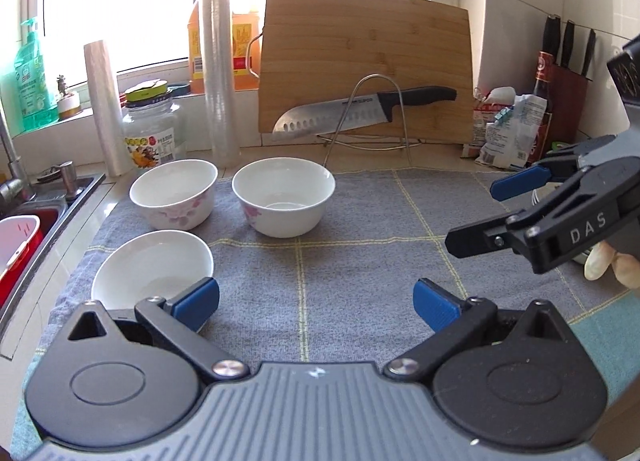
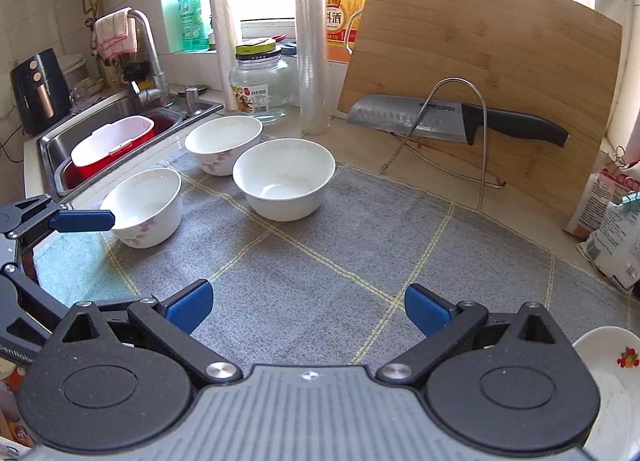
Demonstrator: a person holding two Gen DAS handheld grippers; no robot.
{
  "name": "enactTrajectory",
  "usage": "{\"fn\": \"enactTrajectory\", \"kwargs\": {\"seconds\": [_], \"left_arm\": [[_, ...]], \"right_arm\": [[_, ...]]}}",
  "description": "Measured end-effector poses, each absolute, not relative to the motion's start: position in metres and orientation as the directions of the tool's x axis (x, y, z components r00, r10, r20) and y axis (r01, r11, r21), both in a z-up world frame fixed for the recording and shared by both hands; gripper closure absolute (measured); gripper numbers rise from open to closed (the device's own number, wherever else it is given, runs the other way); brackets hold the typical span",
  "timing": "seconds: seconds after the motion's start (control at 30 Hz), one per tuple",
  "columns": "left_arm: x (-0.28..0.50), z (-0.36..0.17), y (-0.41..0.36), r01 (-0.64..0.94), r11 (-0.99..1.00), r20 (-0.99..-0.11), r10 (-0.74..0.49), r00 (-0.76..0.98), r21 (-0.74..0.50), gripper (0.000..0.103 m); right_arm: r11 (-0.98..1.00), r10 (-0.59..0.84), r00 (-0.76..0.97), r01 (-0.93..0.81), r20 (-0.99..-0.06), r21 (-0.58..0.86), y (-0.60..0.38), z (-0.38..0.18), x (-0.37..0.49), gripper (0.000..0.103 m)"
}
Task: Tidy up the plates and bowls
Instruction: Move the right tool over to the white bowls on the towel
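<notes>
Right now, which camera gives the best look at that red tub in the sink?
The right wrist view: the red tub sits whole in the sink, pale rim and inside visible. The left wrist view catches only part of it, cut off at the picture's left edge.

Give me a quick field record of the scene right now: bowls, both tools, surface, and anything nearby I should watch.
bowls: three white ceramic bowls, upright, apart: near-left bowl, far-left bowl, centre bowl
extra dish: white fruit-print dish, lower right edge
left tool: open, empty, nearest the near-left bowl
right tool: open, empty, above bare mat
surface: grey checked cloth mat
watch: black-handled steel knife on wire rack against the bamboo cutting board
</notes>
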State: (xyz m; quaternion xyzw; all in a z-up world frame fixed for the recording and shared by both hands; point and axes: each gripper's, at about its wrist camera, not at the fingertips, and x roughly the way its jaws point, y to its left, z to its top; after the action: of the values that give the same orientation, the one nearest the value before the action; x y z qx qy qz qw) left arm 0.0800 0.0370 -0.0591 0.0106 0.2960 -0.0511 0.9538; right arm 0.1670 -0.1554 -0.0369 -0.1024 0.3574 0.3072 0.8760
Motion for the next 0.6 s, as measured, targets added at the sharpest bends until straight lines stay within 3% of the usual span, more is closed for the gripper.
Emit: {"fn": "enactTrajectory", "kwargs": {"seconds": [0.33,0.6], "left_arm": [[0.075,-0.062,0.061,0.008,1.000,-0.595,0.007,0.804,0.022,0.001],[0.079,-0.083,0.109,0.010,0.999,-0.619,0.018,0.785,0.042,0.001]], "right_arm": [[0.757,0.516,0.529,-0.650,-0.674,0.069,-0.151,-0.042,0.164,0.000],[0.790,0.482,0.564,-0.610,-0.671,0.055,-0.126,-0.040,0.164,0.000]]}}
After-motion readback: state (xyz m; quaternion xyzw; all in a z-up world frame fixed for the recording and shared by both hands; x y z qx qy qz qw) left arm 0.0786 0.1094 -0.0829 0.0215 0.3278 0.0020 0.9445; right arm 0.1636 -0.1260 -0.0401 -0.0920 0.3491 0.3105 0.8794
